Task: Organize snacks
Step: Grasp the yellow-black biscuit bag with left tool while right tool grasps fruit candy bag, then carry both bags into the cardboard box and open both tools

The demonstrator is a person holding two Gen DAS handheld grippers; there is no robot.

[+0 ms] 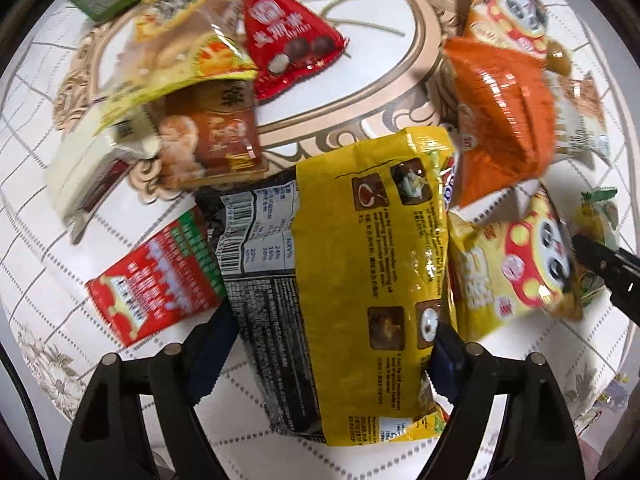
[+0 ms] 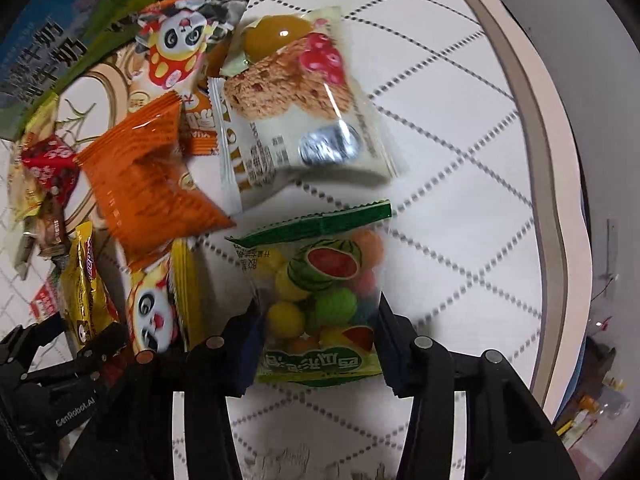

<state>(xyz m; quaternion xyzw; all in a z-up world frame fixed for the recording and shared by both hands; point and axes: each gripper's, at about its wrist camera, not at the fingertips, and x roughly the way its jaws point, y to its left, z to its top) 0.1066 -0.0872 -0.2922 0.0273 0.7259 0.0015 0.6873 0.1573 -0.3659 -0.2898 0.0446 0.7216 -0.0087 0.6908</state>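
My left gripper (image 1: 326, 354) is shut on two stacked noodle packets, a yellow one (image 1: 368, 264) on top of a black one (image 1: 256, 248), held over the table. My right gripper (image 2: 316, 332) is shut on a clear bag of coloured fruit candy balls (image 2: 324, 300) with a green top seal. Its black finger shows at the right edge of the left wrist view (image 1: 604, 264). The left gripper shows at the lower left of the right wrist view (image 2: 60, 360), with the yellow packet (image 2: 82, 292) in it.
Loose snacks lie around: a red triangular chocolate pack (image 1: 288, 44), an orange packet (image 1: 500, 120), panda packets (image 1: 516, 264) (image 2: 176, 40), a red sachet (image 1: 156, 276), a cereal bar pack (image 2: 296, 100), a green-blue box (image 2: 44, 52). The white quilted cloth (image 2: 460, 160) ends at the round table rim (image 2: 560, 184).
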